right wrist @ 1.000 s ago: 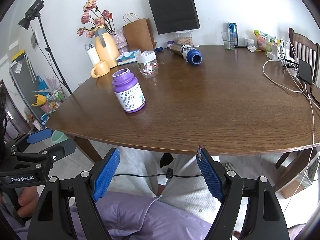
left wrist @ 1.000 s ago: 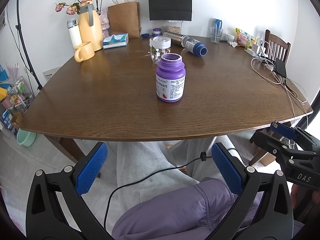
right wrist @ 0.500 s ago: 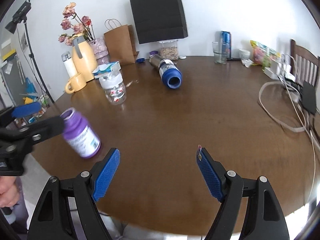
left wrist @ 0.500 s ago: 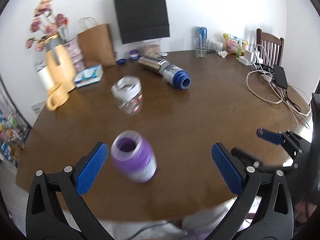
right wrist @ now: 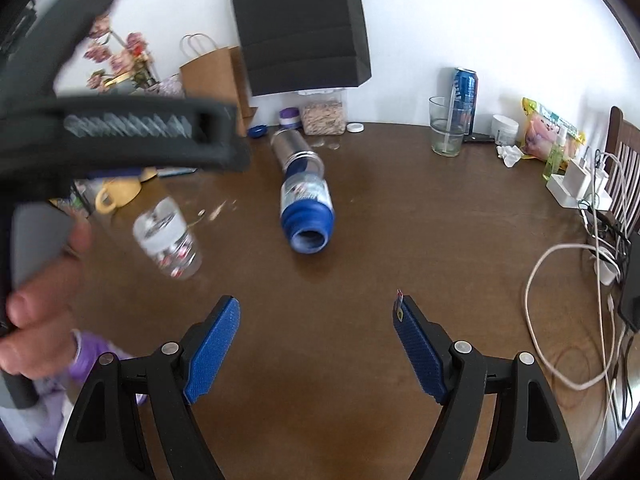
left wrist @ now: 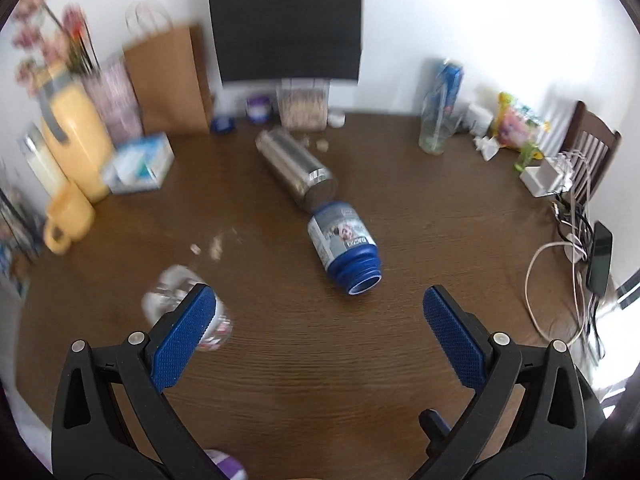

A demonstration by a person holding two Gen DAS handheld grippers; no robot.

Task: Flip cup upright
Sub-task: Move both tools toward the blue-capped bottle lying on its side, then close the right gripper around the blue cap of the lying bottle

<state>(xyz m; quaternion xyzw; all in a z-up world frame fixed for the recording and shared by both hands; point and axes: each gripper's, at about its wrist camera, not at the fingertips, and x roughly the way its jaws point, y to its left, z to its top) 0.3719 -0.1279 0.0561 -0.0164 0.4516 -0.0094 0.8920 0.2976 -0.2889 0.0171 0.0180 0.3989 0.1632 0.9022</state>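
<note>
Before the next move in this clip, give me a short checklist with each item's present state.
1. Cup located, steel and blue, lying on its side on the table: ok.
2. Cup upright: not ok; its open blue mouth faces the cameras.
3. Left hand-held gripper open and empty: ok.
4. Right hand-held gripper open and empty: ok.
5. Bare table between both grippers and the cup: ok.
6. Clear jar apart from the cup: ok, it stands to the cup's left, though blurred.
</note>
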